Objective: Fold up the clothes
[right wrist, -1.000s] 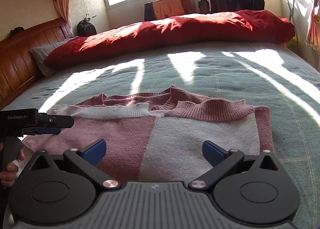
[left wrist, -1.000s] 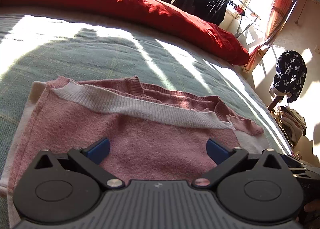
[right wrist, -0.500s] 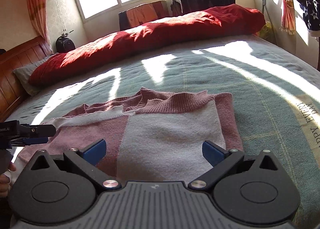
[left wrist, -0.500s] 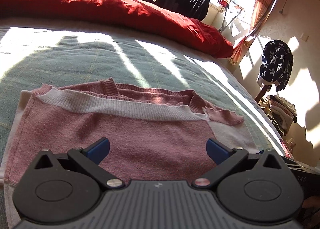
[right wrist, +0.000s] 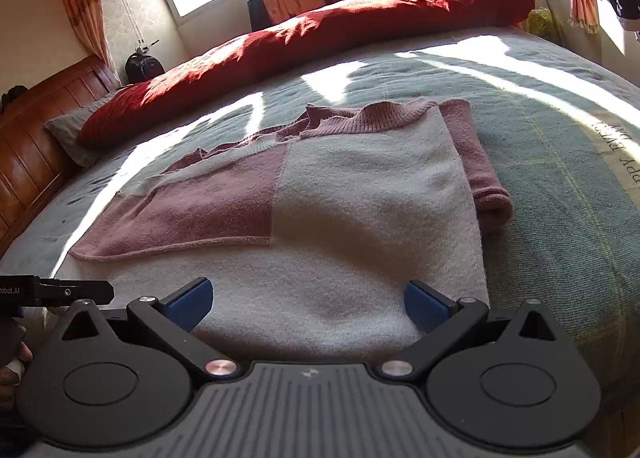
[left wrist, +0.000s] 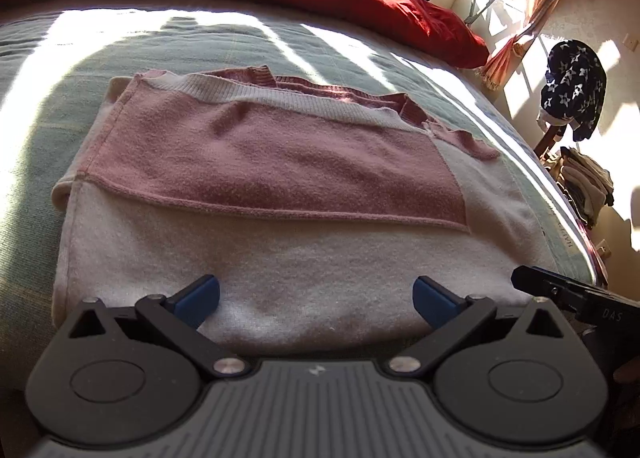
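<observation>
Evidently the soft pink-and-cream knitted sweater (left wrist: 264, 193) lay limp on the green bed blanket (right wrist: 560, 193); both hand-held grippers (left wrist: 316, 294) (right wrist: 308, 298) gaped empty, best pinching its near hem corners.

Fuzzy knit sweater (left wrist: 280, 161); woven matt bedspread (right wrist: 560, 185); glossy wooden headboard (right wrist: 36, 129).

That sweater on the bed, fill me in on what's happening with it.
A person is folding a pink and white sweater on the bed, with a two-finger gripper in each hand. The sleeves are already folded in, so it lies as a flat rectangle with its collar pointing toward the red duvet. The left gripper and the right gripper are both open, side by side over the near white hem, and neither grips any fabric. It looks like they are about to take the hem.
</observation>
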Tool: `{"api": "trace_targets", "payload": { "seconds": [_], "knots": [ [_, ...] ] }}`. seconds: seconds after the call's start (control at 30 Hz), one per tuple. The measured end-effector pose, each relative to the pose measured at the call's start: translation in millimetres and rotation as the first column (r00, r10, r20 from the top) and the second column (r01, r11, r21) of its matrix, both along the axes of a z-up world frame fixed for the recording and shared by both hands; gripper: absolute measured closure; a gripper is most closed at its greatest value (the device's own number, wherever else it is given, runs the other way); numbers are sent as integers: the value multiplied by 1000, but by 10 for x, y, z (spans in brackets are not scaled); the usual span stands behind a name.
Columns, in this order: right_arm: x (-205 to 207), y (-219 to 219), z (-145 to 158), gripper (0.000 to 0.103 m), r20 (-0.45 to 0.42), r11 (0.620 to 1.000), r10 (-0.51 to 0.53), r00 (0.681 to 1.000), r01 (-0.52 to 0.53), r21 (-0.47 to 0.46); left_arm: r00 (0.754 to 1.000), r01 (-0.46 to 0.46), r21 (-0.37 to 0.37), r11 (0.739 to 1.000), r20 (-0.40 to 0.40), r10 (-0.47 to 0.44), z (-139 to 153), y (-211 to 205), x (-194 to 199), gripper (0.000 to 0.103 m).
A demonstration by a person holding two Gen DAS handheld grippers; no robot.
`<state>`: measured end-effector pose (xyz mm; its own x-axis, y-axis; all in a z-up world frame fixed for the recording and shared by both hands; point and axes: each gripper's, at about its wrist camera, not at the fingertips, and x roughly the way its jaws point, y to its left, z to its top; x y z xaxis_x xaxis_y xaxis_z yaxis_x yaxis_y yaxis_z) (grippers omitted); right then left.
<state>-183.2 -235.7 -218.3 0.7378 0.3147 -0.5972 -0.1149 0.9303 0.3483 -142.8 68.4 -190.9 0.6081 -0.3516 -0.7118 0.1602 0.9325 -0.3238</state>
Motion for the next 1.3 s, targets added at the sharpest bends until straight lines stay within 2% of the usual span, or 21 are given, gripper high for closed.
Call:
{"api": "trace_targets", "payload": {
  "seconds": [0.23,0.5,0.73,0.83,0.93,1.0,1.07,1.17,1.3],
  "knots": [
    [198,-90,297,0,39,1000,2,999,-3,30,998,-10,-3,1000,66,10,240,59,23,1],
    [811,-54,551,0,94,999,28,995,-24,-46,994,-47,-11,999,96,47,236,201,337,1],
    [1642,176,427,0,56,992,63,996,-56,-115,989,-100,-14,995,109,100,178,405,552,1],
    [1954,282,297,0,40,991,88,995,-83,-106,985,-125,-13,992,115,126,182,486,654,1],
    [2217,368,114,0,-26,990,100,995,-102,-94,985,-129,4,992,113,128,176,505,721,1],
    [2333,416,-6,0,-62,990,101,993,-106,-89,986,-119,3,993,117,118,167,501,743,1],
    [2384,465,-40,0,-51,988,103,993,-108,-109,988,-107,-7,994,112,108,152,495,765,1],
    [2452,487,-26,0,-57,987,107,993,-113,-112,991,-98,-8,995,90,98,145,474,799,1],
    [2468,491,22,0,-59,988,108,992,-114,-108,990,-84,5,996,117,83,231,416,762,1]
  ]
}}
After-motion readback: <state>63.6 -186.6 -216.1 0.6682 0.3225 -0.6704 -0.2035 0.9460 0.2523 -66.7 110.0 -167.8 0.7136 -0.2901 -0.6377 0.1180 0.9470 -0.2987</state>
